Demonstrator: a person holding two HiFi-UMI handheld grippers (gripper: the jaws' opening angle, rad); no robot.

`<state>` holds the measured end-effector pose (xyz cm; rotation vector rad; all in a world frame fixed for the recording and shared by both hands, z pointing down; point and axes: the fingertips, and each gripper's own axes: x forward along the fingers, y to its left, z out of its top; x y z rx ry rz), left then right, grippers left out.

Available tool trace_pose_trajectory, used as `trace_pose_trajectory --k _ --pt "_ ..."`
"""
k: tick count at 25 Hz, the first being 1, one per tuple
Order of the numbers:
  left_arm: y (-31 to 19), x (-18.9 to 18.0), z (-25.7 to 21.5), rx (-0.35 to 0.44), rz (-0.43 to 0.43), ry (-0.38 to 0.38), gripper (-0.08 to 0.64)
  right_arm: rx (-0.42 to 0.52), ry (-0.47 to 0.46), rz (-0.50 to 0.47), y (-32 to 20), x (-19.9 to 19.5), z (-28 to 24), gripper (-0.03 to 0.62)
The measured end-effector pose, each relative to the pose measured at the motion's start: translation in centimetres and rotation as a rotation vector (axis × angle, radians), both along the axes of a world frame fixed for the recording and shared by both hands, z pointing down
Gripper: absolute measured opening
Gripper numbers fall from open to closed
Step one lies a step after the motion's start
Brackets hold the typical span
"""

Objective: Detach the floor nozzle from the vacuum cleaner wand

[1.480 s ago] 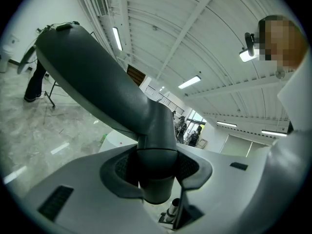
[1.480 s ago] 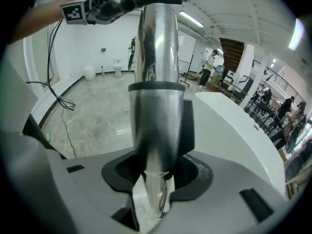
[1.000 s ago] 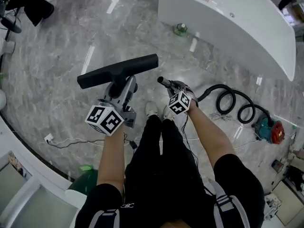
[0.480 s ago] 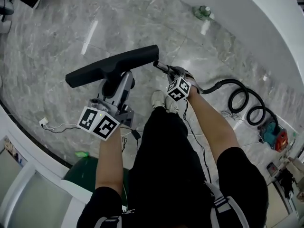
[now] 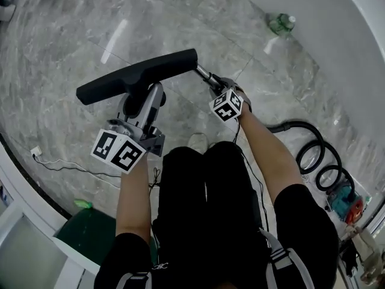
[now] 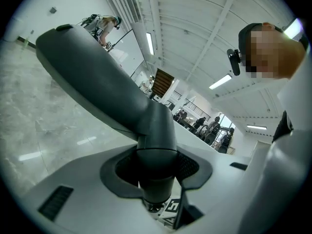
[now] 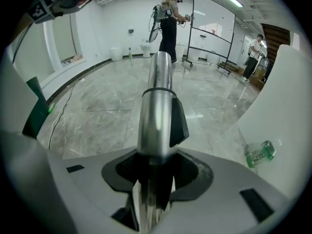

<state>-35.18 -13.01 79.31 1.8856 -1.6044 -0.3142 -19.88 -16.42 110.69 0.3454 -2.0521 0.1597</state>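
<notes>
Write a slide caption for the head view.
Left tool grips the black floor nozzle by its neck, right tool grips the metal wand; the two parts are separate.

The long black plastic floor nozzle (image 5: 137, 77) is held crosswise above the grey marble floor (image 5: 72, 35), with its neck clamped between the fingers of the left gripper (image 6: 156, 177). To its right, the silver metal wand (image 5: 204, 76) is gripped by the right gripper (image 7: 157, 179), and the wand's tip is seen just beside the nozzle's right end. Further right, the black ribbed hose (image 5: 313, 155) is coiled on the floor, with the teal and red vacuum body (image 5: 344, 198) at its lower end. A green plastic bottle (image 5: 281, 24) is found on the floor just beside the white curved table (image 5: 337, 59) at upper right. A thin white cable (image 5: 66, 164) is strung along the floor at lower left
</notes>
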Motion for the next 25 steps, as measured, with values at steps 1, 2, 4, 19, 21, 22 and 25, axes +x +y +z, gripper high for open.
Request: trace_pose_trajectory --k 1,2,4,19,21,22,25 --pt "-0.3 -0.1 1.4 0.007 0.000 -0.006 0.166 -0.005 -0.013 -0.006 -0.3 -0.5 1.6 0.172" --pt "-0.6 -0.3 2.7 0.016 -0.002 -0.011 0.166 -0.009 -0.021 -0.011 -0.7 -1.0 3.2 0.172" --pt "-0.9 -0.6 5.0 0.030 -0.012 -0.019 0.165 -0.010 -0.017 -0.016 -1.3 -1.7 6.6 0.172" --pt "0.4 -3.5 10.3 0.034 -0.114 -0.052 0.166 -0.072 0.260 -0.037 -0.6 -0.2 21.3 0.174" --pt "0.4 -3.4 10.2 0.033 -0.109 -0.054 0.166 -0.043 0.263 -0.038 -1.1 -0.3 21.2 0.206" --pt "0.4 -3.3 10.1 0.032 -0.104 -0.056 0.166 -0.037 0.263 -0.033 -1.3 -0.3 21.2 0.223" --pt "0.2 -3.0 10.1 0.036 -0.092 -0.052 0.166 -0.039 0.241 -0.028 -1.6 -0.5 20.5 0.272"
